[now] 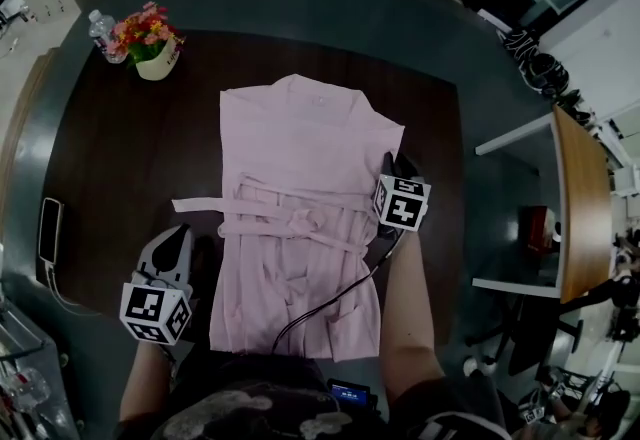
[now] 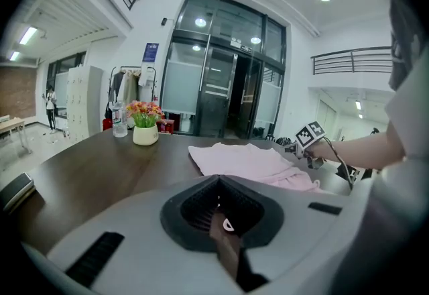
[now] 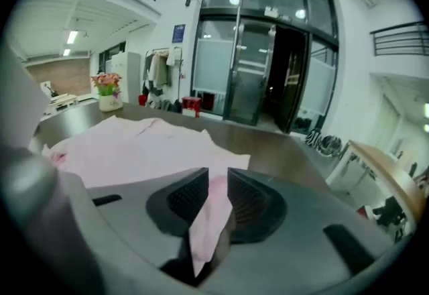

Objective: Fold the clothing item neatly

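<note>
**Desk:** Where is the garment?

**Photographer:** The pink garment point(image 1: 300, 228) lies flat on the middle of a dark wooden counter point(image 1: 110, 158). Its collar points to the far edge and its hem reaches the near edge, with a tied belt point(image 1: 300, 221) across the waist.

**Desk:** And the tools?

**Photographer:** The right hand-held gripper point(image 1: 397, 166) sits at the garment's right side, its jaws pinching a fold of the pink cloth. The left hand-held gripper point(image 1: 183, 236) hovers over bare counter just off the garment's left side, its jaws pressed together on nothing.

**Desk:** What else is on the counter?

**Photographer:** A flower pot point(image 1: 153, 43) and a water bottle point(image 1: 100, 30) stand at the far left corner, and a phone point(image 1: 49, 228) lies by the left edge. A black cable point(image 1: 330, 303) crosses the hem.

**Desk:** The room?

**Photographer:** It is a bright hall with tall glass doors point(image 2: 224, 89), a clothes rack point(image 2: 127, 89) and a balcony railing point(image 2: 348, 59). A lighter wooden table point(image 1: 582, 198) stands beyond the counter's right edge.
</note>
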